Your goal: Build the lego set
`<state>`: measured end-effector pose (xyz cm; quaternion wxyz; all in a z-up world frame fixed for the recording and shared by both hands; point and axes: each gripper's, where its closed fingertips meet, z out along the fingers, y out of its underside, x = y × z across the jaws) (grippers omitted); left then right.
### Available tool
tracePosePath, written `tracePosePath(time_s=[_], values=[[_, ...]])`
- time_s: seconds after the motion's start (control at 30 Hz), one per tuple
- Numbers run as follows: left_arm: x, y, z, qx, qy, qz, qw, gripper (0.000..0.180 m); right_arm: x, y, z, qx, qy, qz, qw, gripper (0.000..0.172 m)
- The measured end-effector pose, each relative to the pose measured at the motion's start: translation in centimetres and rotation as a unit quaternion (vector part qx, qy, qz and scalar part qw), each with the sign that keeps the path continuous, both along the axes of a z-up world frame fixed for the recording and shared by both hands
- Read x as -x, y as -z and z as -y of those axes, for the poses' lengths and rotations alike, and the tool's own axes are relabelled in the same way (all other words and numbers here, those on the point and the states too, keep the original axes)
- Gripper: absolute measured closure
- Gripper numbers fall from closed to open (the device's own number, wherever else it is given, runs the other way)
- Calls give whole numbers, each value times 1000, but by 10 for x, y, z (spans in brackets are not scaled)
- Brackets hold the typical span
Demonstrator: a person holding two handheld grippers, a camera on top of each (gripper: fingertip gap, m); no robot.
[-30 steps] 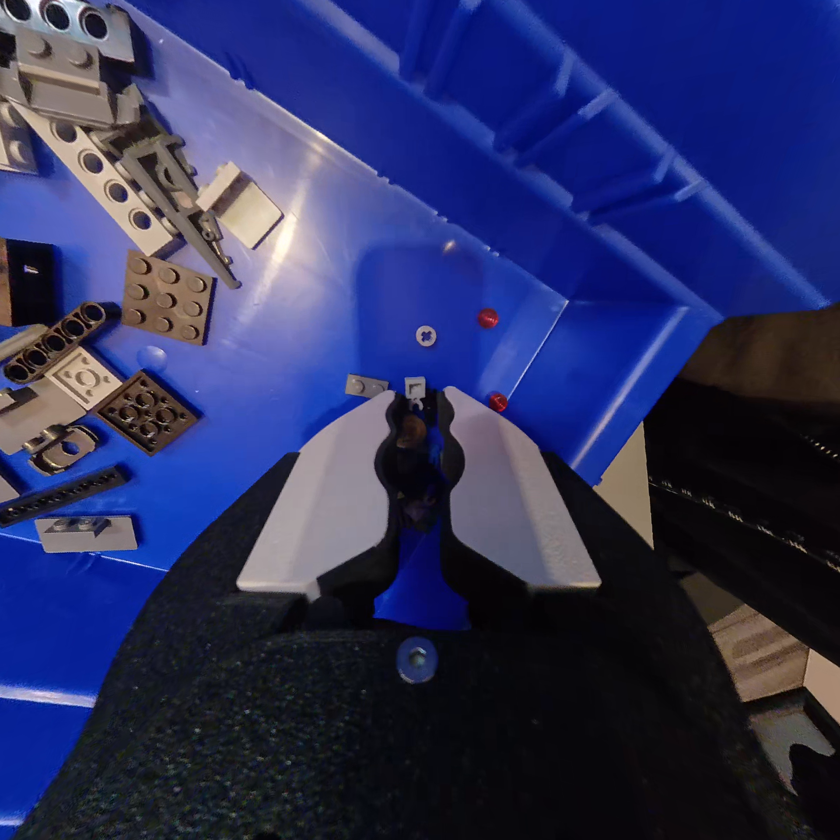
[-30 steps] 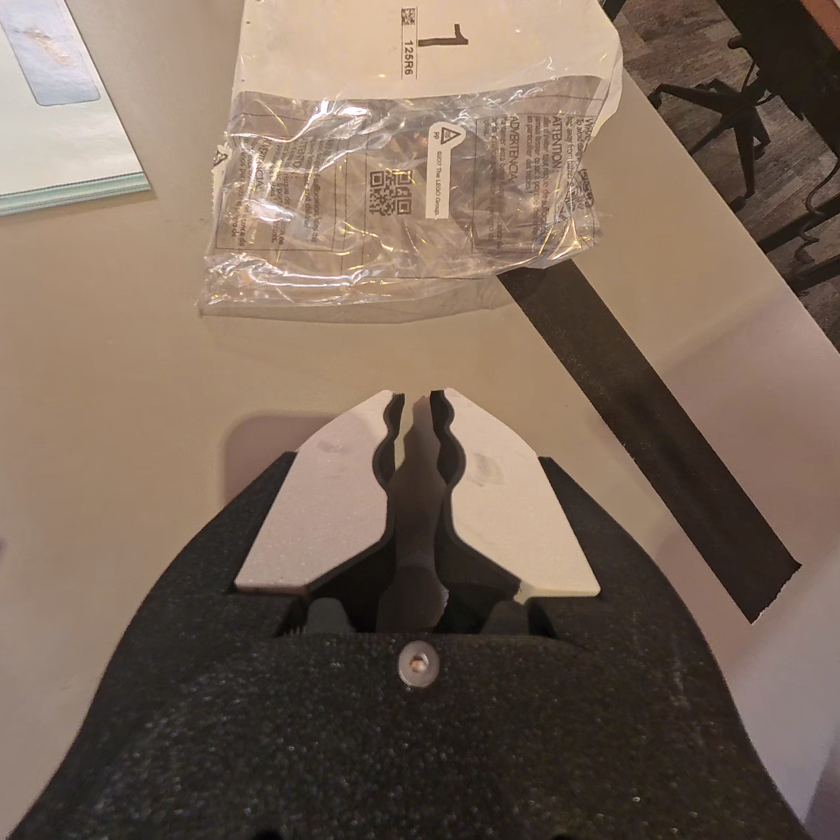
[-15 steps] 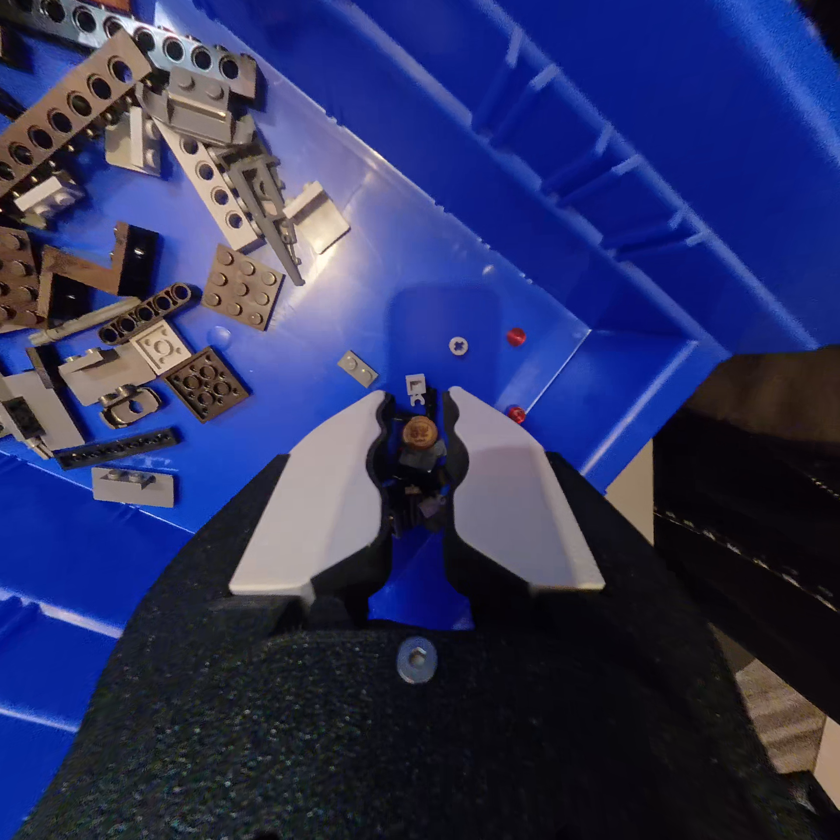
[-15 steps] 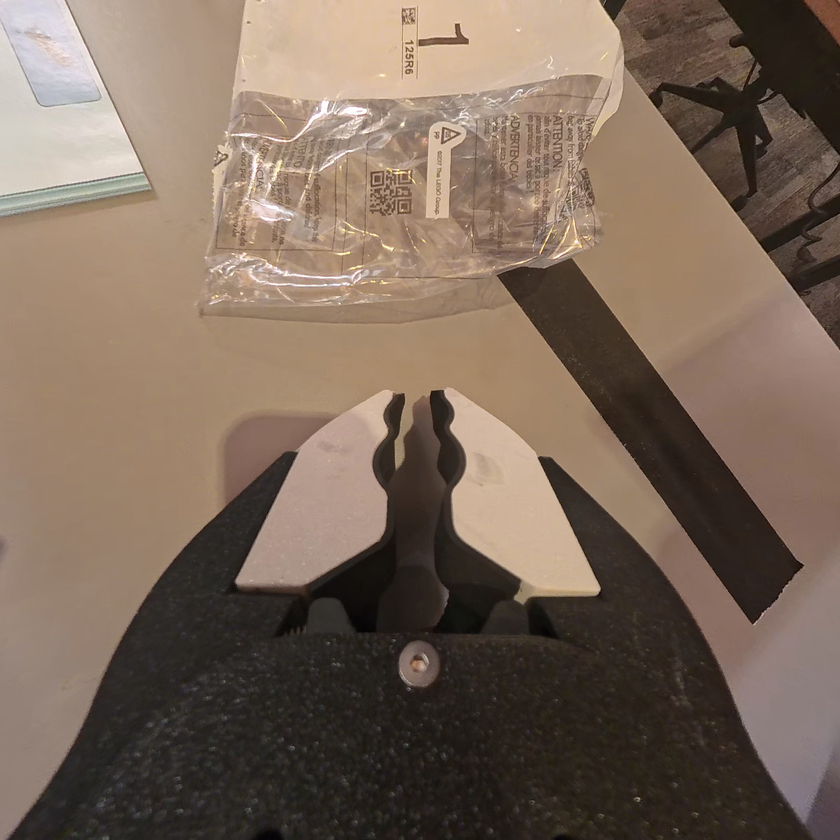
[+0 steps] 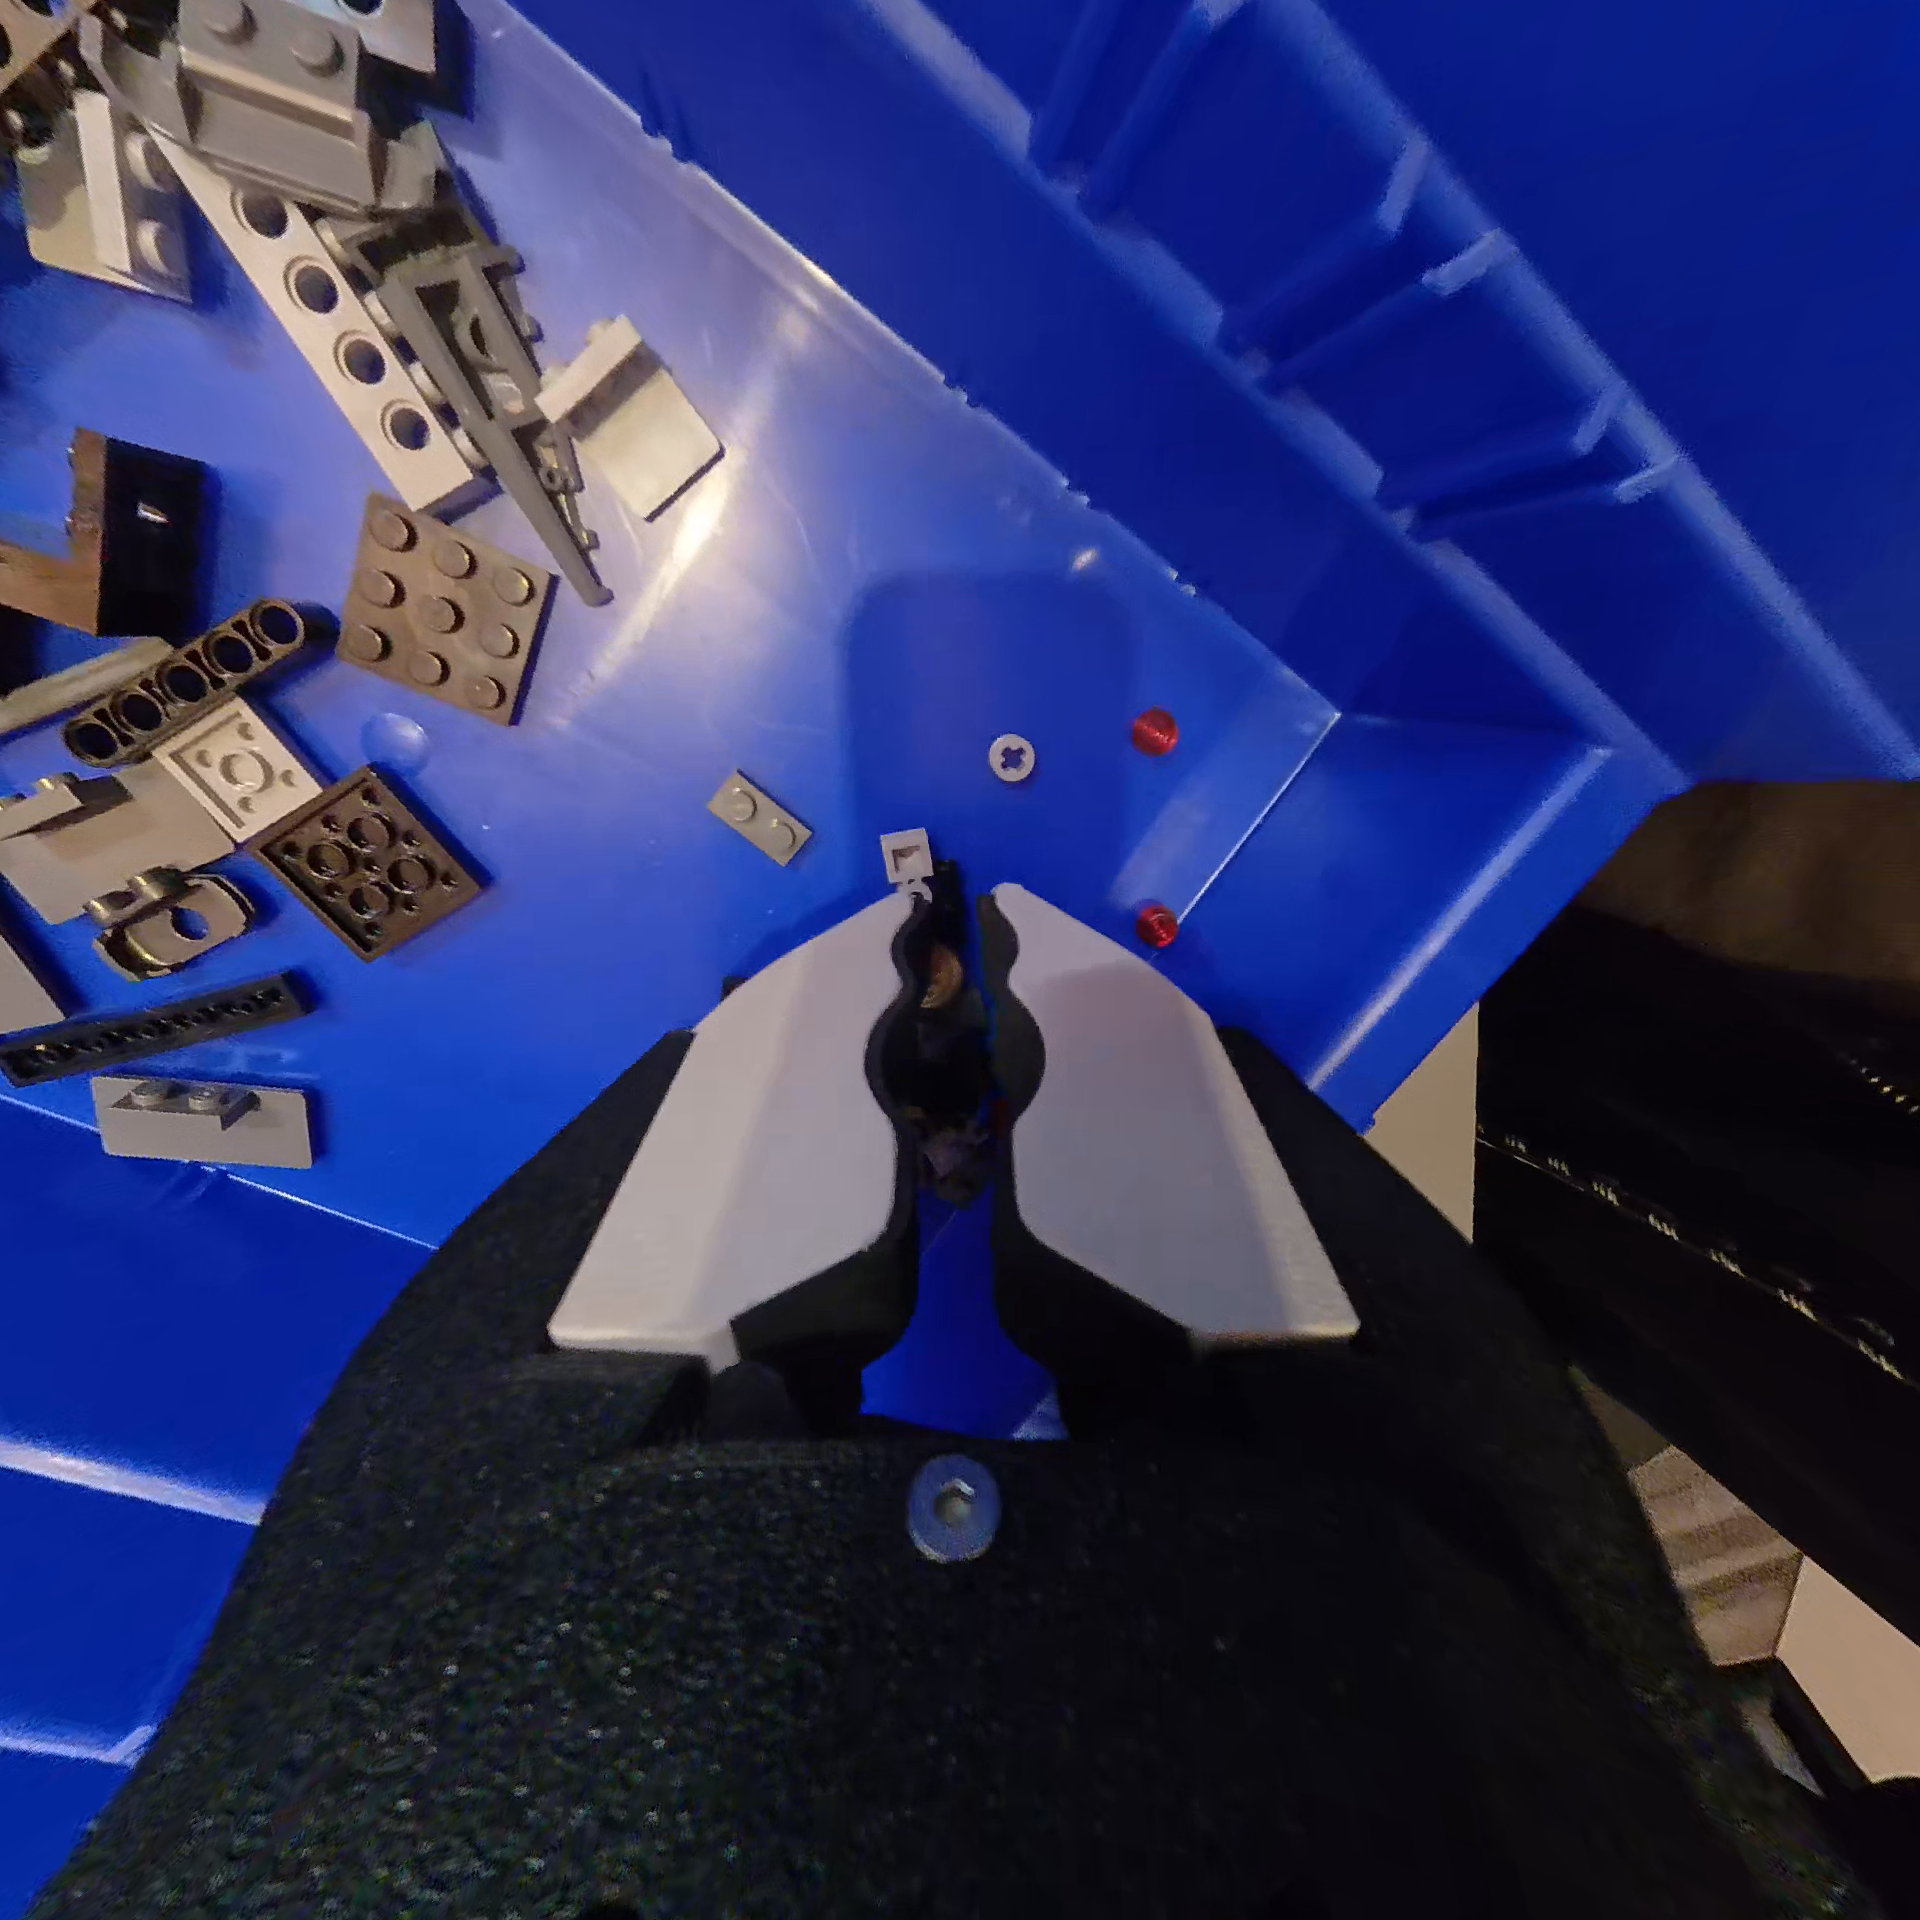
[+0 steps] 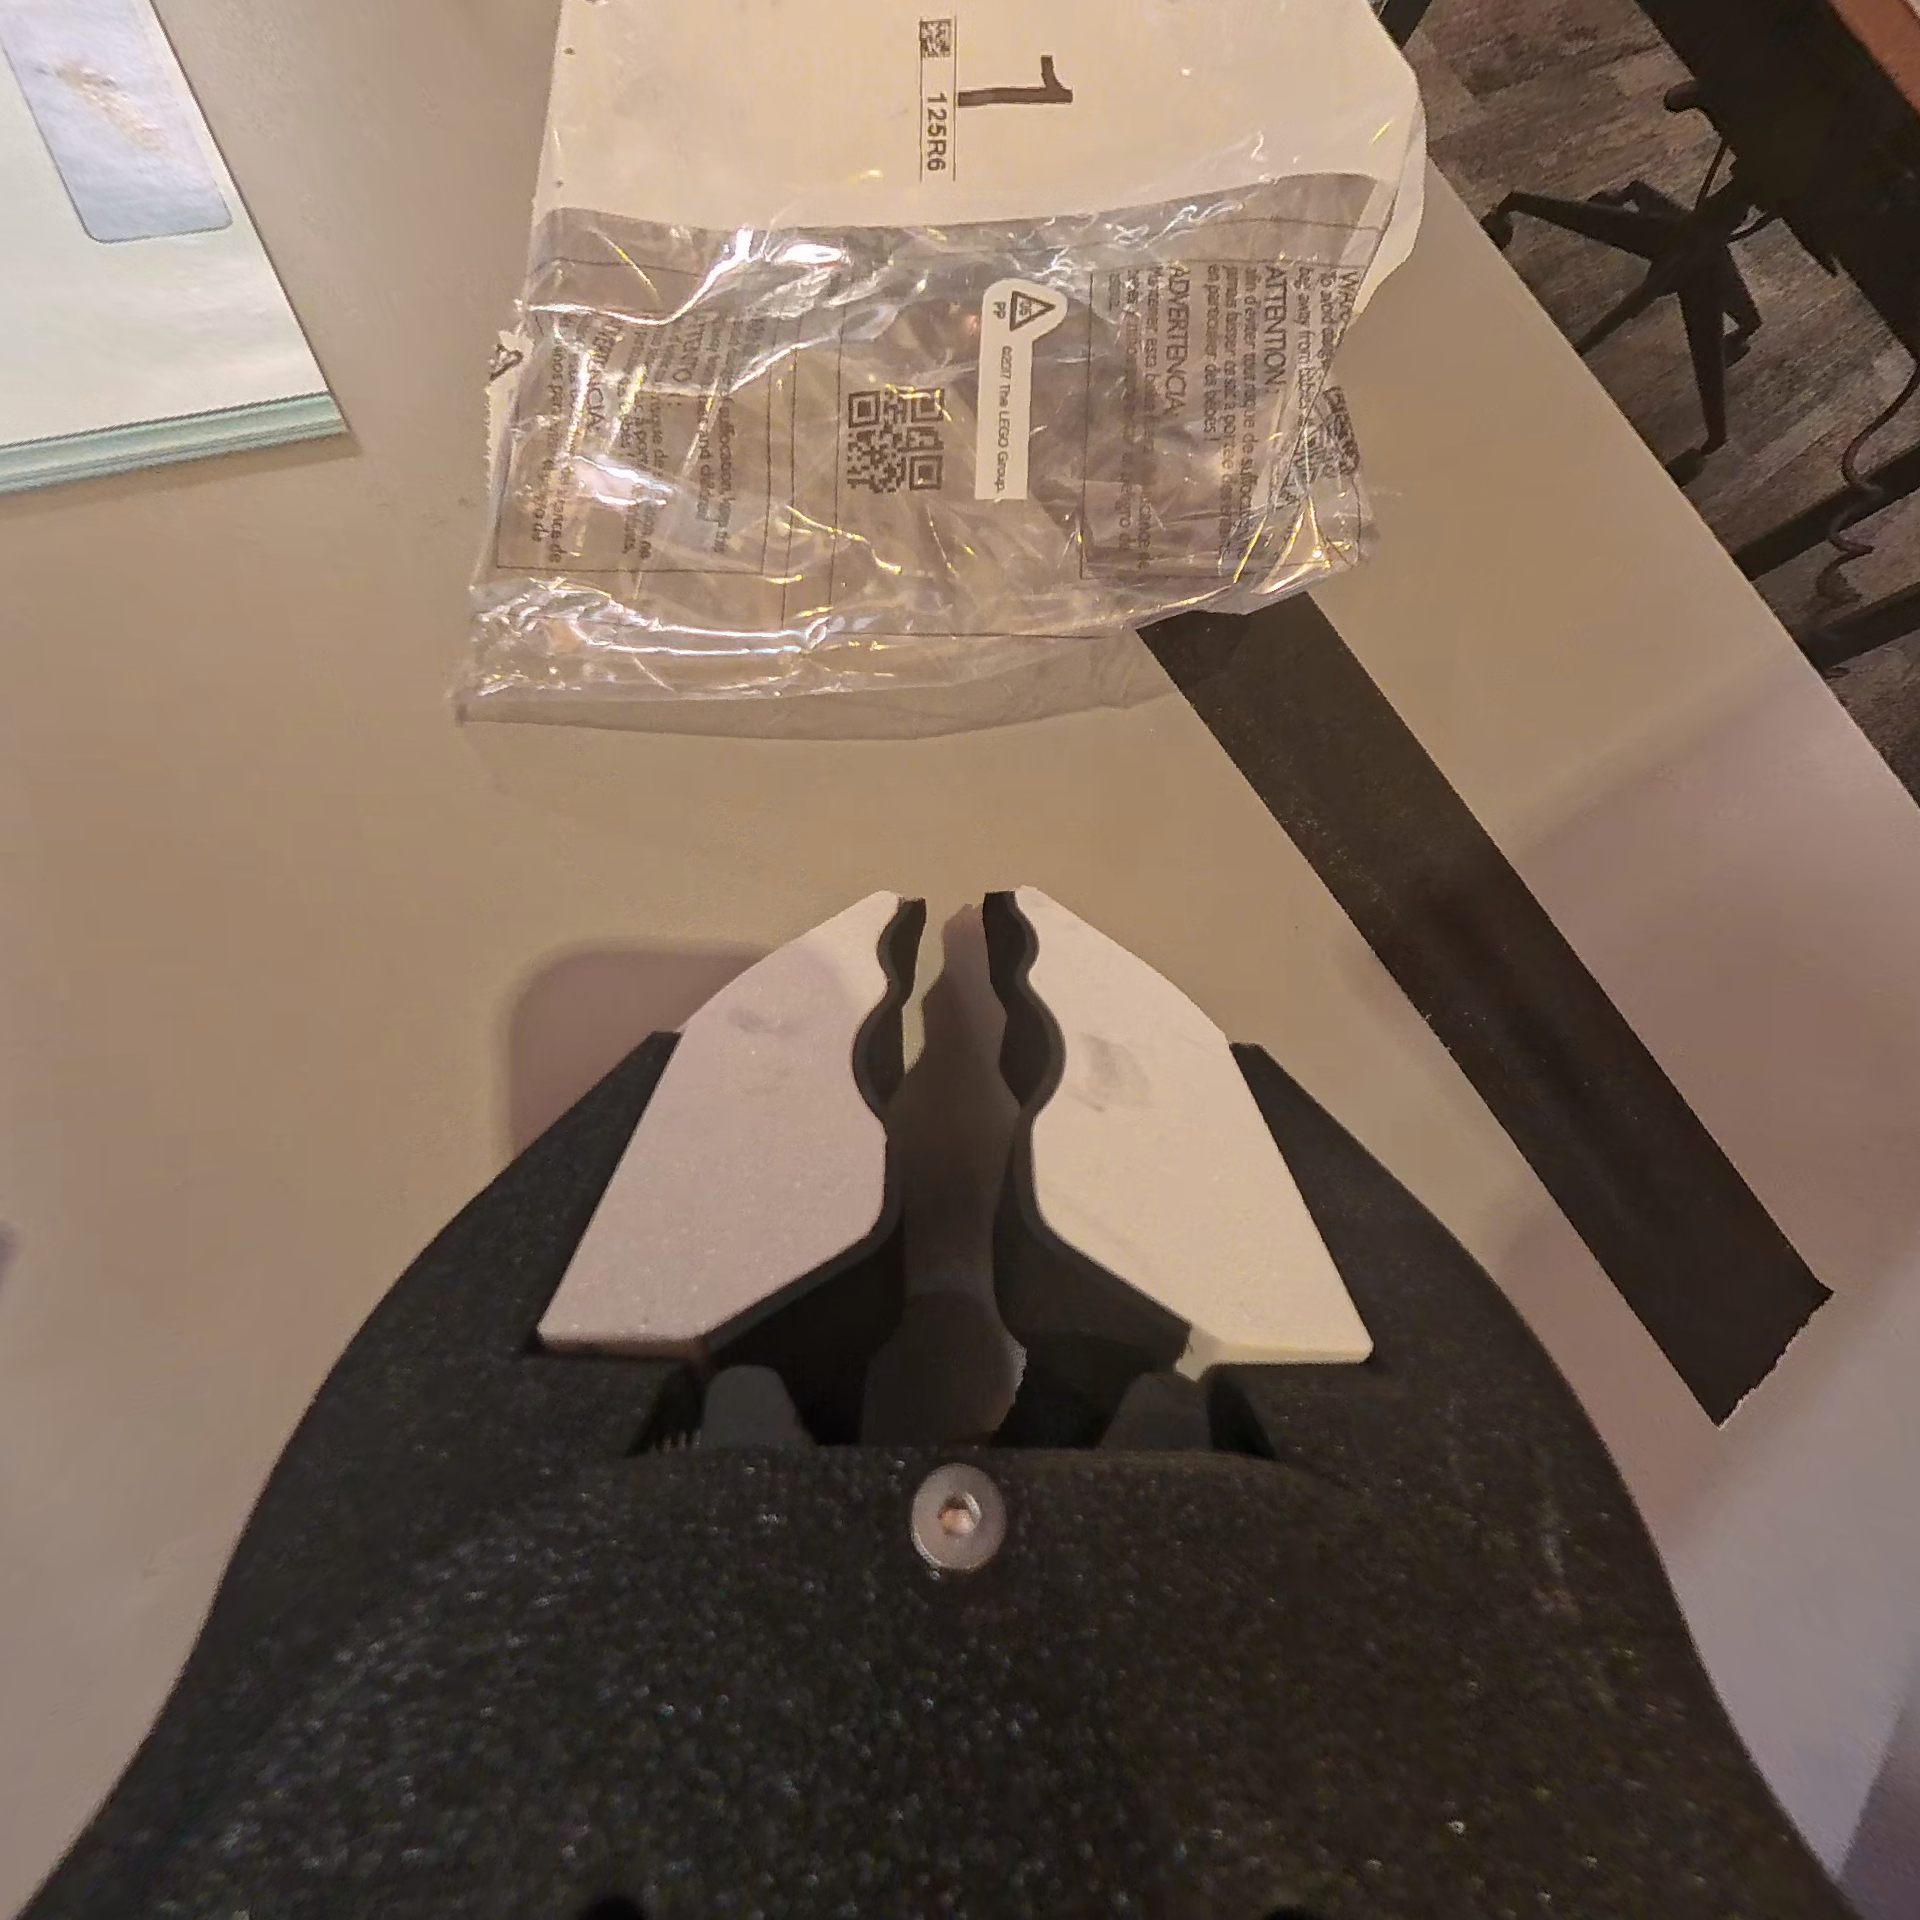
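Observation:
My left gripper [image 5: 951,914] is inside a blue bin [image 5: 727,644], near its corner. Its pads are closed on a small dark toy figure with a brown round top [image 5: 940,987], which stands lengthwise between the fingers. A small light grey clip piece [image 5: 906,854] lies just past the left fingertip. A grey two-stud plate [image 5: 758,819] lies a little farther left. My right gripper [image 6: 953,909] is open with nothing between its pads, and it hovers over a beige table [image 6: 260,779]. A crumpled clear plastic bag [image 6: 914,447] lies ahead of it.
In the bin lie a round grey piece [image 5: 1012,757], two red studs [image 5: 1153,730] and a heap of grey and dark bricks [image 5: 312,416] at the left. On the table lie a black tape strip [image 6: 1455,935] and a booklet [image 6: 135,260]. The table edge is at the right.
The left jaws stood wider around the figure half a second ago and have since closed on it, and the left view has shifted slightly over the bin floor. The right gripper has not moved.

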<state>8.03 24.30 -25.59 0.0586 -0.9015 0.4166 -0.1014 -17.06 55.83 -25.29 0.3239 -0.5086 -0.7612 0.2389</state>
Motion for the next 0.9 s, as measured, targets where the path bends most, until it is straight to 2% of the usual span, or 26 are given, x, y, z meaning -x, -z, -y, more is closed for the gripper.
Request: tracePosePath(time_s=[0.37,0.5,0.7,0.9], values=[[2,4,-1,-19,6,-25,999,175,0,0,0,-1,0,-1,1000,158],[0,-2,-8,-35,-22,-6,999,175,0,0,0,0,0,0,1000,158],[6,-55,-19,-114,-90,71,987,175,0,-1,0,-1,0,-1,1000,158],[64,-126,-6,-215,-200,105,950,175,0,-1,-1,-1,1,-1,1000,158]])
